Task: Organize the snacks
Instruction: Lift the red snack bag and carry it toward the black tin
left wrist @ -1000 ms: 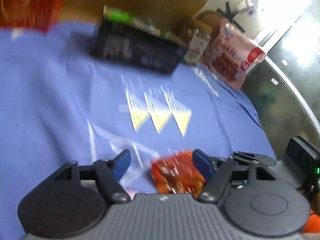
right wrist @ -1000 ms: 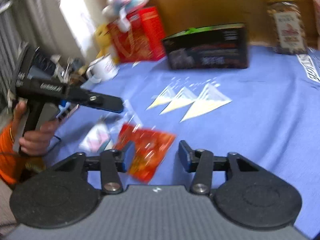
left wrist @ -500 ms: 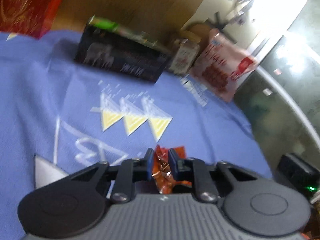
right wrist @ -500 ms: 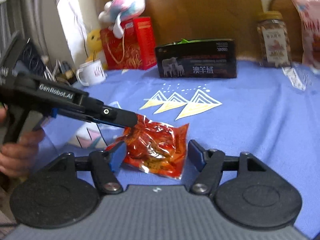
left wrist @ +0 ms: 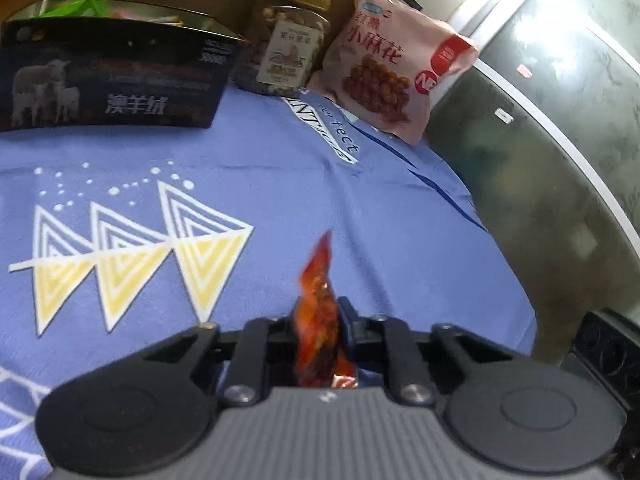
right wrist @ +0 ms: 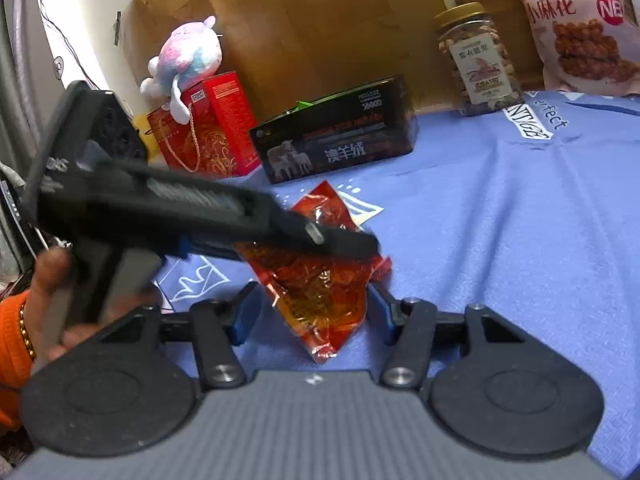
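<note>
Red snack packet (right wrist: 320, 276) hangs lifted above the near blue surface (right wrist: 500, 240), pinched edge-on in the closed left claw (left wrist: 318, 330), likely for carrying toward the far black box (right wrist: 340, 140); right claw (right wrist: 312, 312) waits wide open, empty.

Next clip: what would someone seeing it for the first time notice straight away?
The shiny red-orange snack packet, lifted above the blue printed tablecloth, pinched edge-on in the left gripper. The right gripper is open just behind it. At the back stand a black carton with sheep pictures, a gold-lidded clear nut jar and a pink snack bag.
</note>
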A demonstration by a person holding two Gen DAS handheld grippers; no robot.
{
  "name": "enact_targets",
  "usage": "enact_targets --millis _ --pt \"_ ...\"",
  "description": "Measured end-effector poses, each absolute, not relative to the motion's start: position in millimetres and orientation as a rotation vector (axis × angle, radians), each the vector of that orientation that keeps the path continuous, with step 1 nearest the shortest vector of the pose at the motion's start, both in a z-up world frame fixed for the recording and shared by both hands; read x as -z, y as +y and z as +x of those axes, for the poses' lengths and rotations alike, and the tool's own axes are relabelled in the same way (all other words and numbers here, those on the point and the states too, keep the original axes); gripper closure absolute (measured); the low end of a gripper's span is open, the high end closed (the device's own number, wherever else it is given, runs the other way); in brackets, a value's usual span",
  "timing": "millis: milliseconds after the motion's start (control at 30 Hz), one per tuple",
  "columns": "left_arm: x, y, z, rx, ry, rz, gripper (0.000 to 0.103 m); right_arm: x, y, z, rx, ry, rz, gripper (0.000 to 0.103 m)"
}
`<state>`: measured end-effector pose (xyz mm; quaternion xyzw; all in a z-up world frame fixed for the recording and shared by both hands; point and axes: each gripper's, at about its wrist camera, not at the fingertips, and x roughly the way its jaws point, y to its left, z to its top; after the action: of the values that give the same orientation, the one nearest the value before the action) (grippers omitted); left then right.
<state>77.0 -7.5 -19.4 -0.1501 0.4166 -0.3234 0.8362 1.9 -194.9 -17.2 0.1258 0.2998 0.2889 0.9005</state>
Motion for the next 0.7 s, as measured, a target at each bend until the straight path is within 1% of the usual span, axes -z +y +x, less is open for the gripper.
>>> enact_targets --millis 300,700 --pt "21.8 -6.4 77.2 0.647 0.91 -0.368 0.089 18.1 -195.9 1.1 -0.587 0.611 0.241 0.046" --pt "20.8 -10.9 77.7 0.625 0.902 -0.336 0.088 17.5 -195.6 0.4 -0.585 0.612 0.243 0.046"
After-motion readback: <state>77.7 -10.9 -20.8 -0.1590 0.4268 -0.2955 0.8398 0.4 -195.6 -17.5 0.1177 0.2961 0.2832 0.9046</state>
